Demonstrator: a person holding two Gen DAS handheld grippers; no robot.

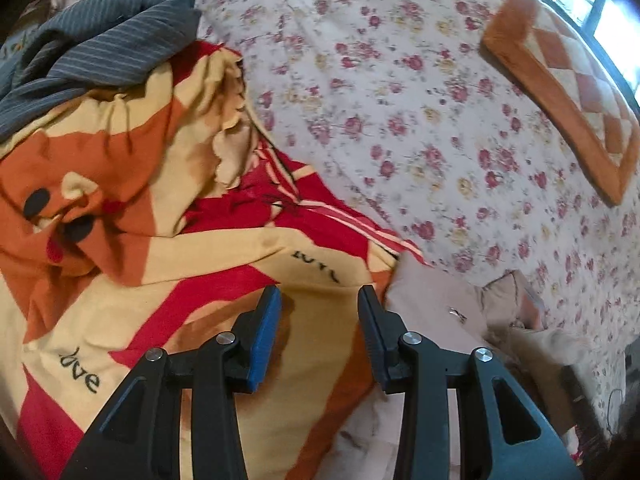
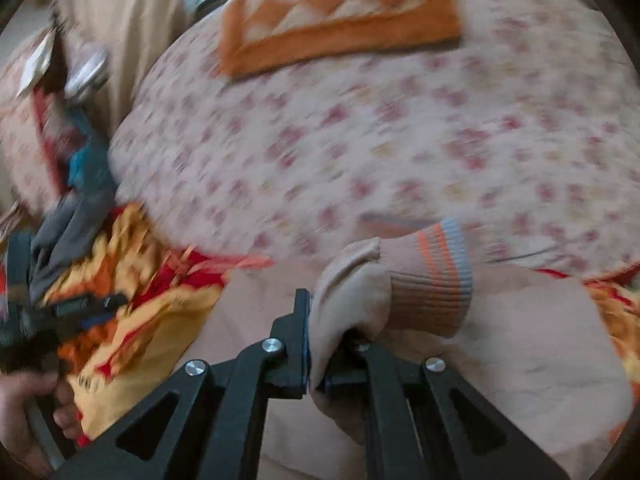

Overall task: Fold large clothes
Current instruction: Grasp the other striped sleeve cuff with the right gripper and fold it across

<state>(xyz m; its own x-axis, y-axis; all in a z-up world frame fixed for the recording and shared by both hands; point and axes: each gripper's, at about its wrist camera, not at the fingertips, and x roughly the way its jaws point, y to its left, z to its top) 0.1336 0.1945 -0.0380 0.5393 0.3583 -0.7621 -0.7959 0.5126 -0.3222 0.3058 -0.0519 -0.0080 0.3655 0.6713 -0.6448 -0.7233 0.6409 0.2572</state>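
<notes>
My right gripper (image 2: 324, 314) is shut on the sleeve (image 2: 352, 308) of a beige garment (image 2: 520, 340) spread on the bed. The sleeve's ribbed cuff (image 2: 432, 280), striped orange and grey, sticks up past the fingers; the right finger is hidden by the cloth. My left gripper (image 1: 319, 294) stands open with nothing between its blue pads, above a red, orange and yellow blanket (image 1: 160, 160). An edge of the beige garment (image 1: 432, 300) lies just to its right. In the blurred right wrist view the left gripper (image 2: 80, 308) shows at far left, held by a hand (image 2: 24, 412).
A floral bedsheet (image 1: 400, 100) covers the bed. A folded orange checked blanket (image 1: 560, 92) lies near the window side. A grey striped garment (image 1: 100, 48) is heaped on the colourful blanket at top left. A beige curtain (image 2: 132, 20) hangs beyond the bed.
</notes>
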